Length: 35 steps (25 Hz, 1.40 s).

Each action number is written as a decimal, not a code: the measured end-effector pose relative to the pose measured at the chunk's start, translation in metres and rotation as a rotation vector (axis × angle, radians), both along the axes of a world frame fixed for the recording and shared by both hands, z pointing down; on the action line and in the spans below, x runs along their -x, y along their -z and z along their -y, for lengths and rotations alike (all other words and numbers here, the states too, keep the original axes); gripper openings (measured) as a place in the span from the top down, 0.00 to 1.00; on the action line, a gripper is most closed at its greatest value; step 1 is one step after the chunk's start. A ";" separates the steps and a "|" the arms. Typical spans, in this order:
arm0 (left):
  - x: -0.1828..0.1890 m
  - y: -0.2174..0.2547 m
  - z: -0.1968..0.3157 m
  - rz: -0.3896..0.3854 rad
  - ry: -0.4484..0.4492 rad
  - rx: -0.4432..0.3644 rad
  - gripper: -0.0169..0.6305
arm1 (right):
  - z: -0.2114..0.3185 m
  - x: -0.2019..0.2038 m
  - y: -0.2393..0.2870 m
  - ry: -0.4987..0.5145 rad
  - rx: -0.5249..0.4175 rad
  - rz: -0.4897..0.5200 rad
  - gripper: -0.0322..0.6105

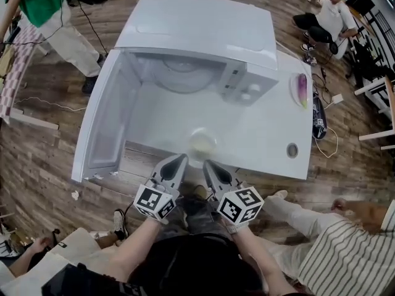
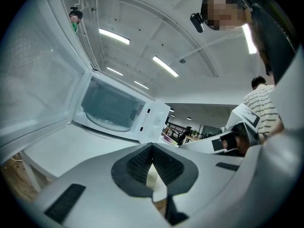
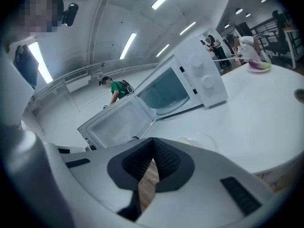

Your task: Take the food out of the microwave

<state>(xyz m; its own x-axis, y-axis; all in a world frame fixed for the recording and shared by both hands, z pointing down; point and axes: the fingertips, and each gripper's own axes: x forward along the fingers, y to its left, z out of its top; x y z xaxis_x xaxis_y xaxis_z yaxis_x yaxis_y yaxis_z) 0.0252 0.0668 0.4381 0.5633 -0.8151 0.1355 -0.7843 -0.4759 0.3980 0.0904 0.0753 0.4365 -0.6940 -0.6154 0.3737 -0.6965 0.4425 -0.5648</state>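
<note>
Dish (image 1: 202,143), round, pale, on smooth wht table (image 1: 265,134)

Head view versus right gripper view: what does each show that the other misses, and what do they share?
Only the head view shows the left gripper beside the right gripper and a person in a striped shirt. Only the right gripper view shows ceiling lights and its own jaws closed on nothing. Both show the microwave with its door open, the white table and a plate.
</note>
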 end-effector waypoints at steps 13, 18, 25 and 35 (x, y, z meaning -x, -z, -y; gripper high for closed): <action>-0.012 0.031 -0.017 -0.032 -0.056 -0.043 0.96 | -0.017 0.004 0.046 0.126 -0.250 -0.062 0.92; -0.020 0.046 -0.019 -0.029 -0.087 -0.074 0.96 | -0.020 0.008 0.061 0.148 -0.291 -0.069 0.92; -0.018 0.062 -0.015 -0.036 -0.068 -0.104 0.96 | -0.023 0.012 0.074 0.179 -0.328 -0.069 0.92; -0.014 0.078 -0.009 -0.007 -0.085 -0.141 0.96 | -0.020 0.014 0.087 0.228 -0.363 -0.069 0.92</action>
<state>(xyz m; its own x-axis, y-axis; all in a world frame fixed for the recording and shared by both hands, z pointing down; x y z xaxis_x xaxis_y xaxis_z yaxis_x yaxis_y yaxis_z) 0.0396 0.0756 0.3603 0.6313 -0.7753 0.0188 -0.7364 -0.5917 0.3281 0.0764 0.0952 0.3500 -0.8083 -0.5495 0.2112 -0.5887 0.7506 -0.3000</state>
